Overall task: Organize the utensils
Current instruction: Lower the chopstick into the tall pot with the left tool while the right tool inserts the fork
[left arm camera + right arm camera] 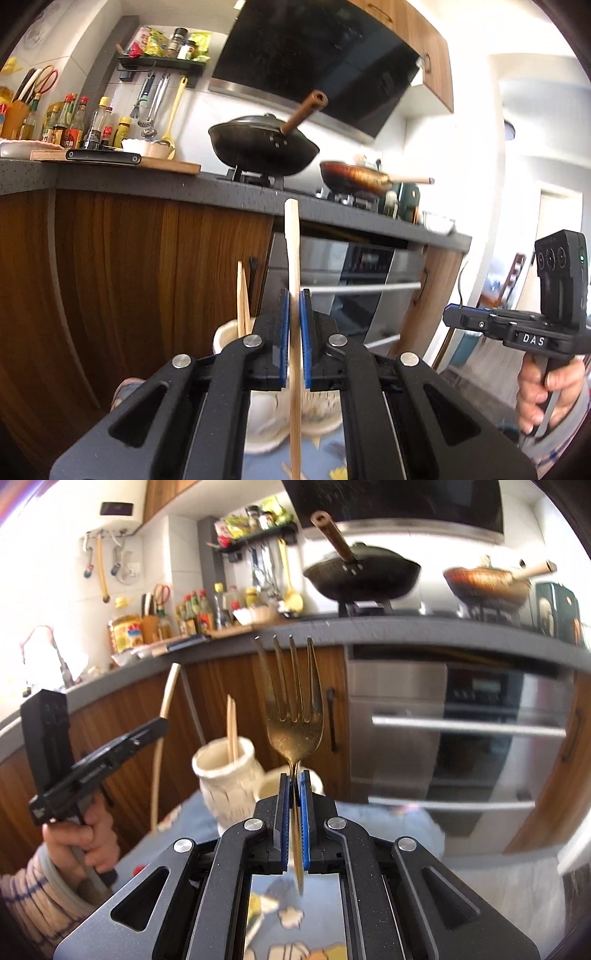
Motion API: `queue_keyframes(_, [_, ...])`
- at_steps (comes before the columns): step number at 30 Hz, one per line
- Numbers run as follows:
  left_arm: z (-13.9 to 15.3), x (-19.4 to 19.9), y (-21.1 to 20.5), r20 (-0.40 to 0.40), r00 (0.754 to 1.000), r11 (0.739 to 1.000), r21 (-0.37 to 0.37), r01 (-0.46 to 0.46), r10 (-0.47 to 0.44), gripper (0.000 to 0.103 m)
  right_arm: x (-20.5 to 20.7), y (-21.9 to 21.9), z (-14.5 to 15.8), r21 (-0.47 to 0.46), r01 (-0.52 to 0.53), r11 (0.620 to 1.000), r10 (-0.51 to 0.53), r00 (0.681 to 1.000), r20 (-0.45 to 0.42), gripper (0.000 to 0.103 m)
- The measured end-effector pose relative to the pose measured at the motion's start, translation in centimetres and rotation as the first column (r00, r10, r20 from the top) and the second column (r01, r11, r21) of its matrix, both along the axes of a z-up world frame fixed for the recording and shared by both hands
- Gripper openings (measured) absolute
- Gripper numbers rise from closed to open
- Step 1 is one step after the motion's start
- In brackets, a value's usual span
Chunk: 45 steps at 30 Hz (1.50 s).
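While the left tool [294, 295] grips a chopstick [291, 251] upright and the right tool [294, 775] clamps a fork [293, 716], tines up, both hang above the cream holder [225, 771], which already has two chopsticks [232, 723]. Best to centre each over the holder's mouth, keep it vertical, lower, then release.

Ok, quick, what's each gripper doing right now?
Left gripper: shut on a wooden chopstick.
Right gripper: shut on a gold fork, tines up.
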<state>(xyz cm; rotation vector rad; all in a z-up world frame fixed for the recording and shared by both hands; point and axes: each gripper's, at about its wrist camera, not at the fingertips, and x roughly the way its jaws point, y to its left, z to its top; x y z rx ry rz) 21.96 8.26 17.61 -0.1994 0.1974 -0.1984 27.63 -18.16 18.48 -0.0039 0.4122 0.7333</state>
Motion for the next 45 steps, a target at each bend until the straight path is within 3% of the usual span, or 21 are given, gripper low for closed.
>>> queue_keyframes(14, [1.6,3.8,1.5,0.051,0.999,0.998,-0.054,-0.017,0.020,0.005,3.2,3.0,2.6,0.088,-0.056,0.995,0.051,0.997,0.058,0.006])
queue_keyframes(23, [3.0,5.7,3.0,0.121,0.991,0.990,-0.136,-0.045,0.062,0.005,3.8,3.7,3.4,0.121,-0.042,0.992,0.031,0.995,0.095,0.006])
queue_keyframes(29, [1.7,6.9,3.0,0.159,0.982,0.987,-0.143,-0.079,0.102,0.005,4.8,4.7,2.6,0.107,-0.020,0.994,0.009,0.995,0.098,0.006])
queue_keyframes(45, [-2.7,6.8,1.8,0.006,0.991,0.991,-0.041,-0.130,0.130,0.006,7.2,7.3,-2.3,-0.025,0.000,1.000,0.000,1.000,0.011,0.006])
